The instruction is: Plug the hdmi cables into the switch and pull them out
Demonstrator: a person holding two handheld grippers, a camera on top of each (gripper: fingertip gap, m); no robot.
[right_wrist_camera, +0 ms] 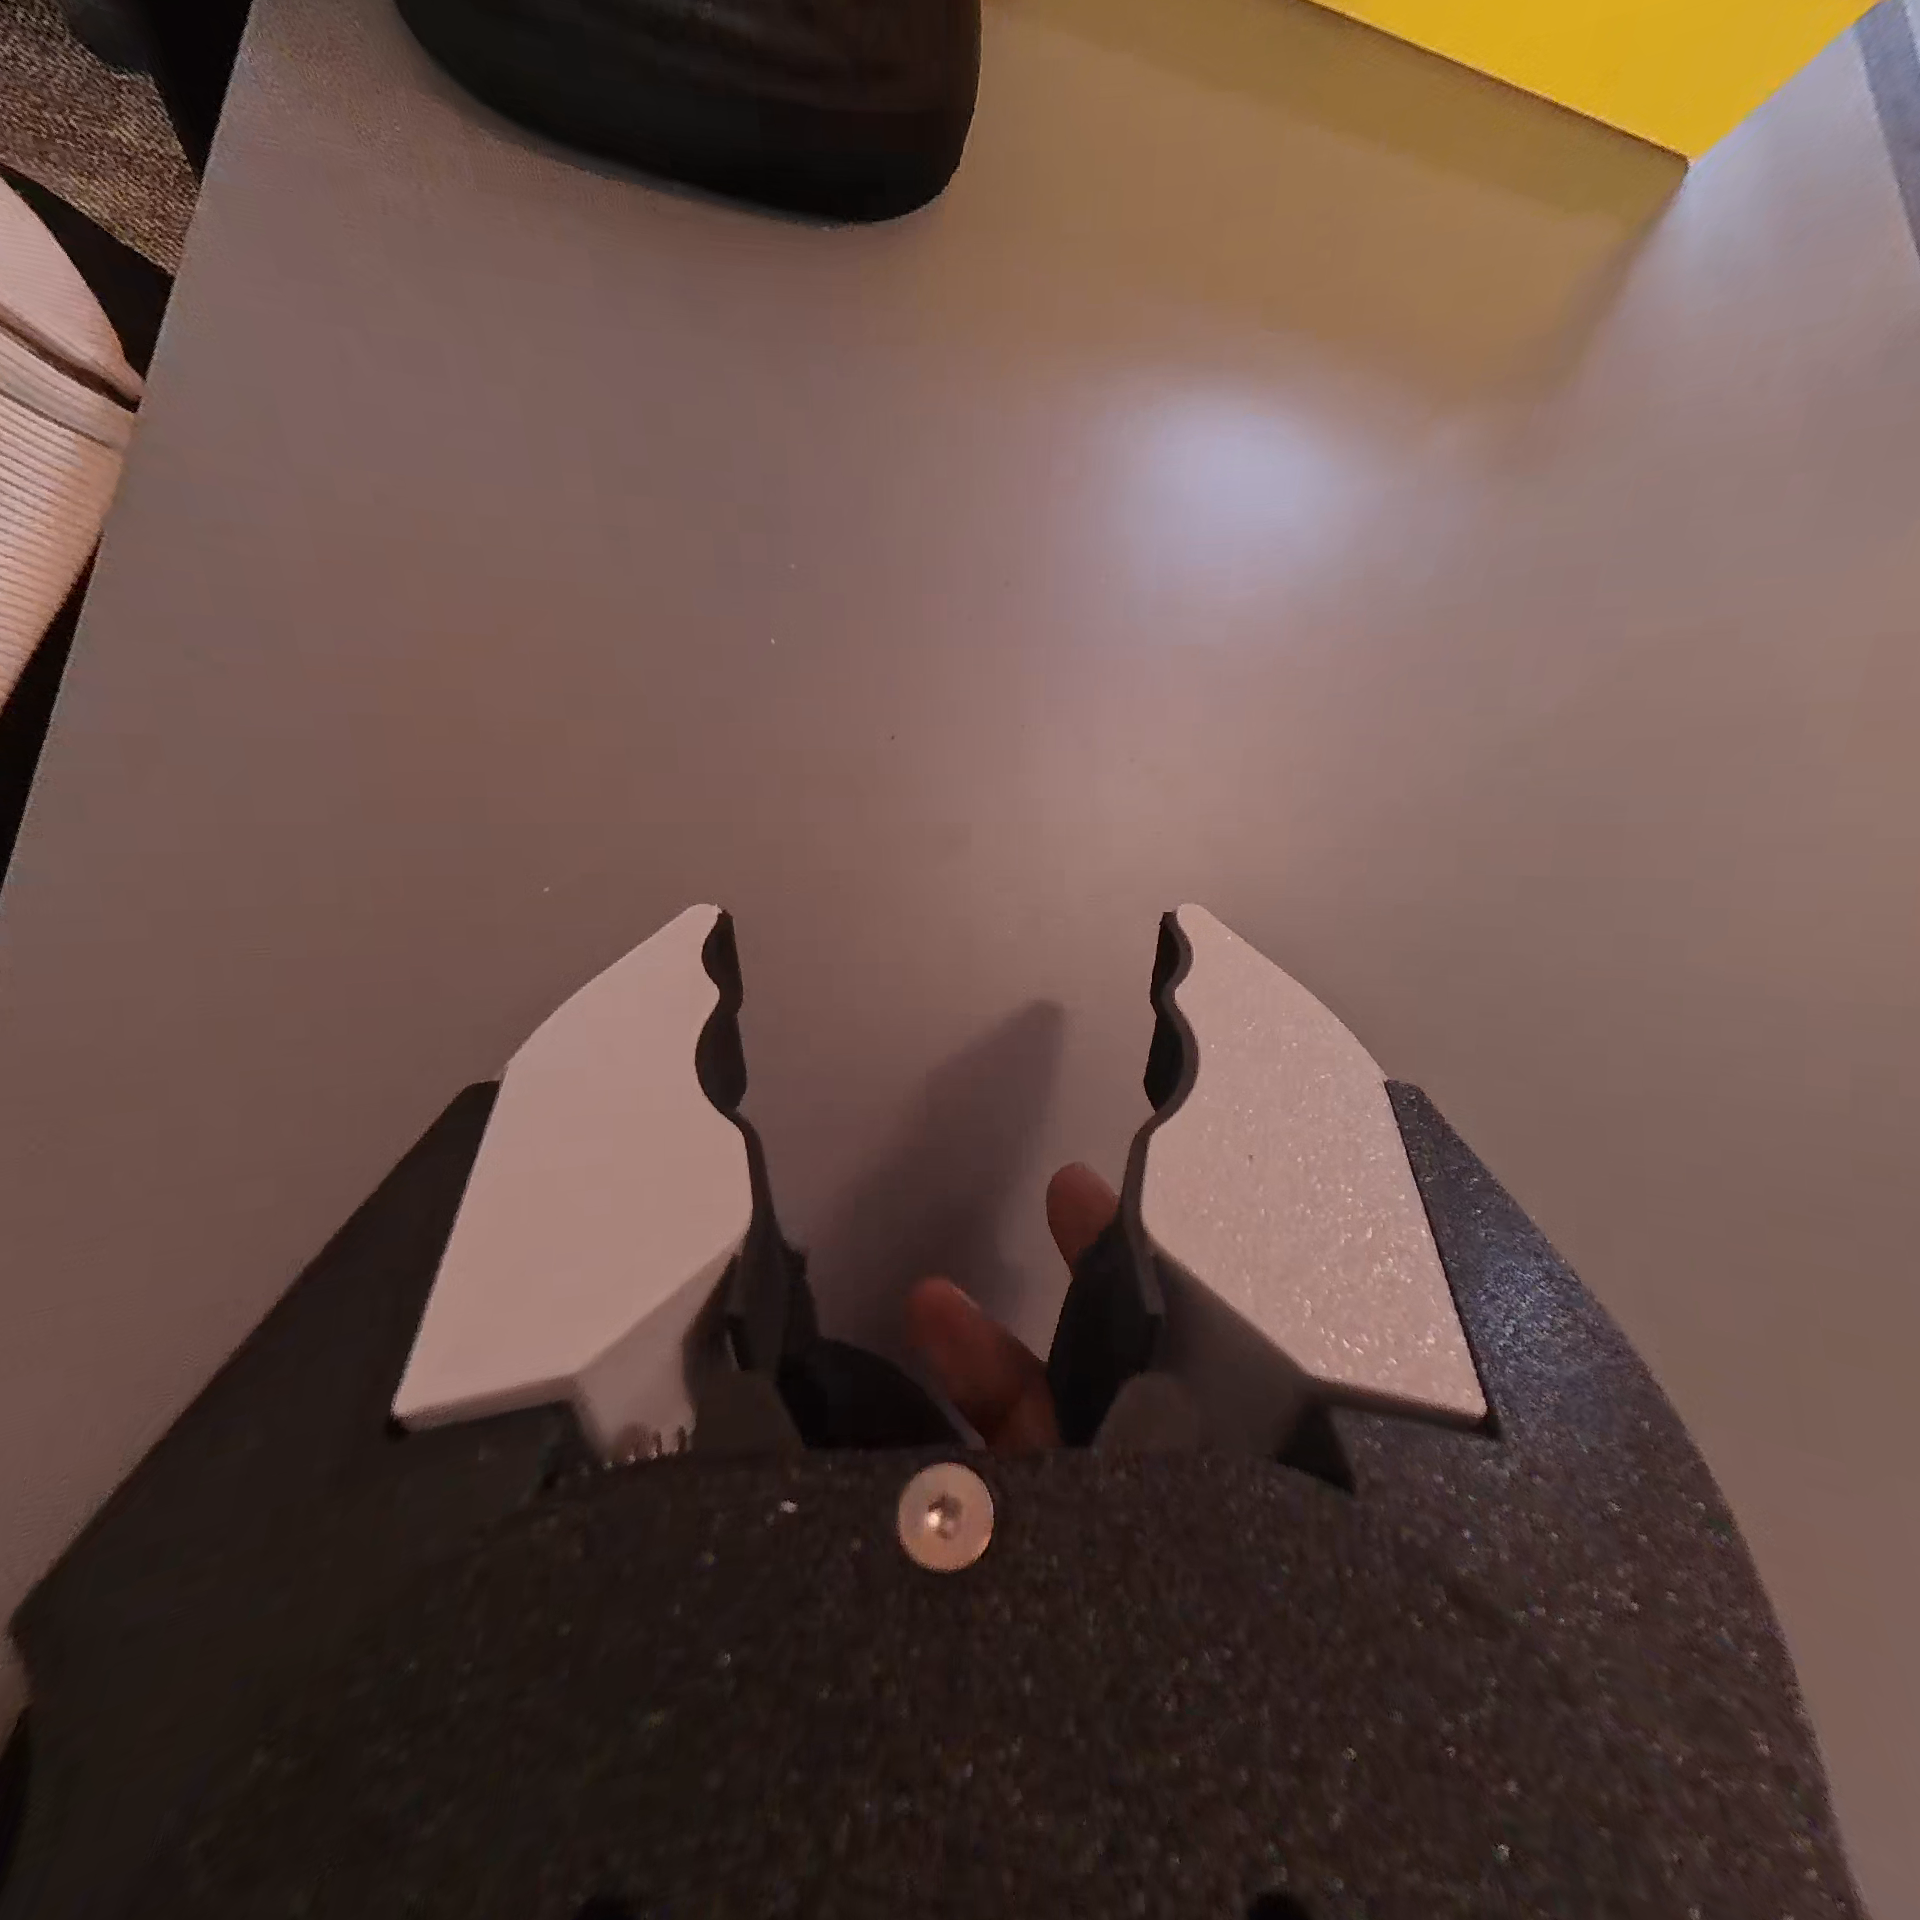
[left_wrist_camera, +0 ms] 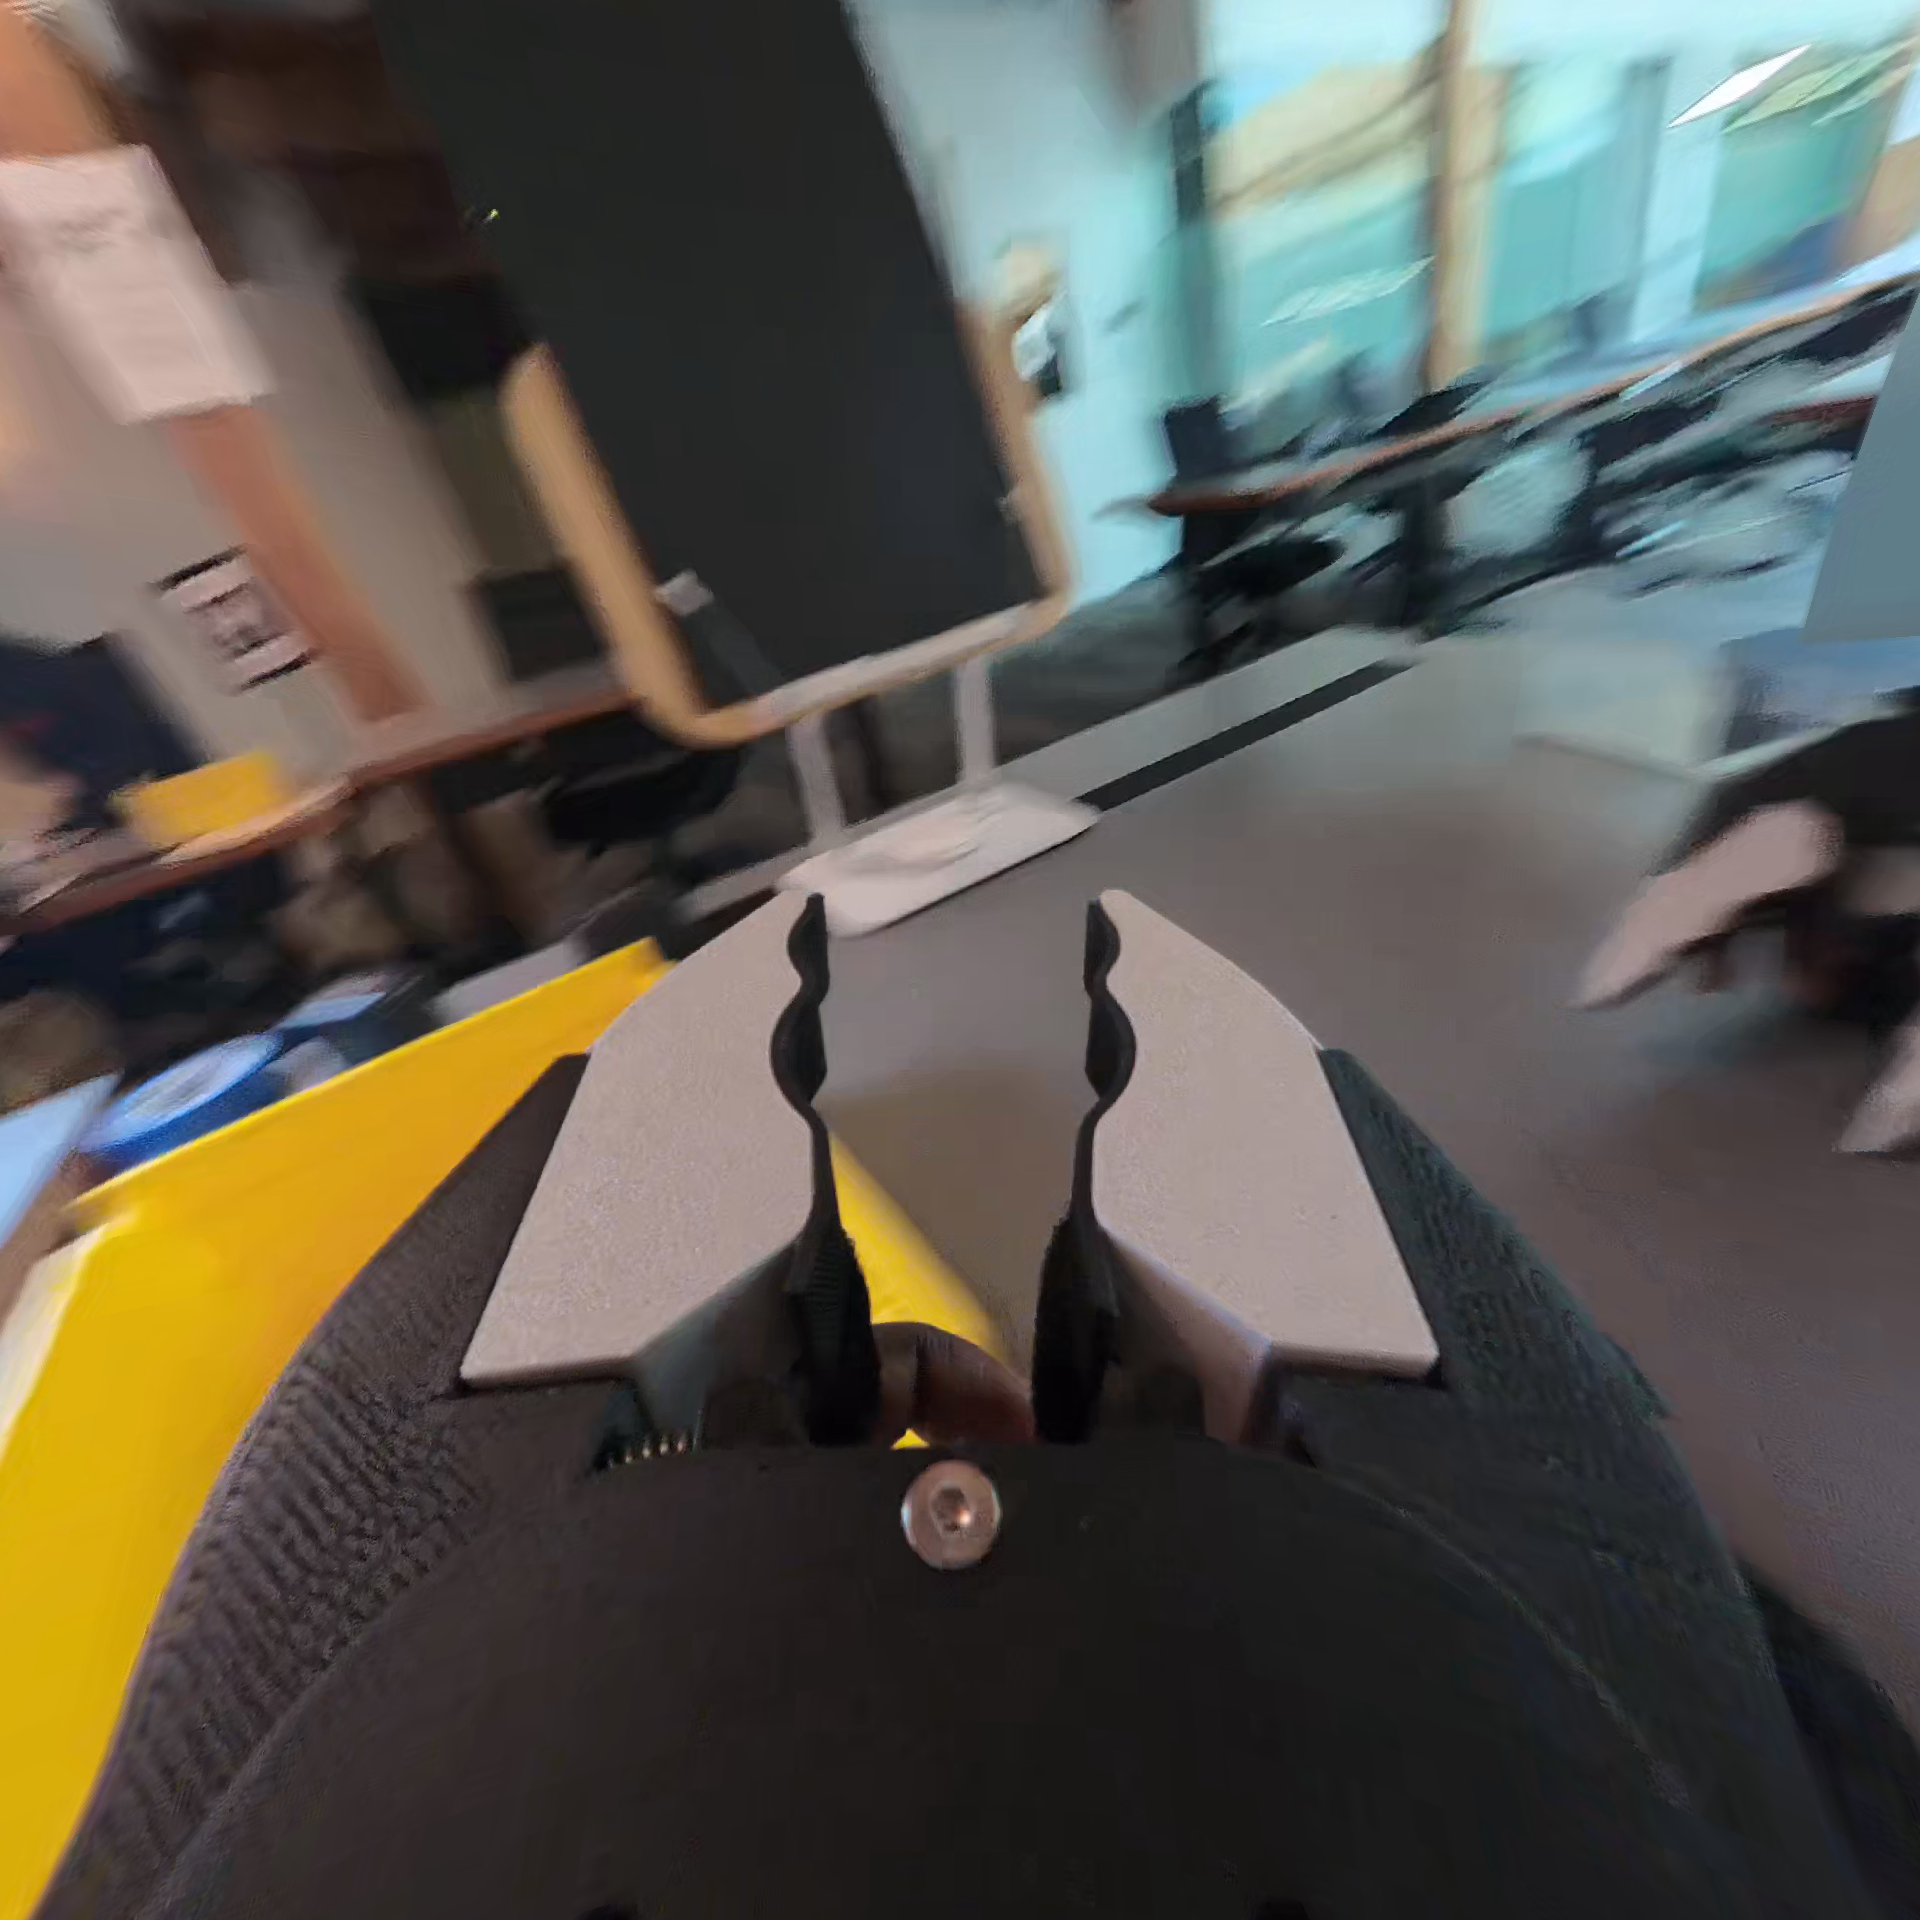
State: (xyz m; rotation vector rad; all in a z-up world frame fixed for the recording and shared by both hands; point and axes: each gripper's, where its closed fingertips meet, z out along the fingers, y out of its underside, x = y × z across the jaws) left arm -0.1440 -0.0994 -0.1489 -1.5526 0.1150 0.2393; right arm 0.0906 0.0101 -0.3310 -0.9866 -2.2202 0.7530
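Cables and switch appear in neither view, so progress cannot be judged. The left gripper [left_wrist_camera: 951, 914] and right gripper [right_wrist_camera: 945, 920] are both spread and empty above the grey counter [right_wrist_camera: 727, 520], a yellow sheet [right_wrist_camera: 1621, 73] at upper right.

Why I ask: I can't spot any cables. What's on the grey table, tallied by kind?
grippers: 2, the left gripper and the right gripper, both with fingers open
monitor: 1
yellow object: 1
HDMI cables: 0 in view
switch: 0 in view
Total: 4
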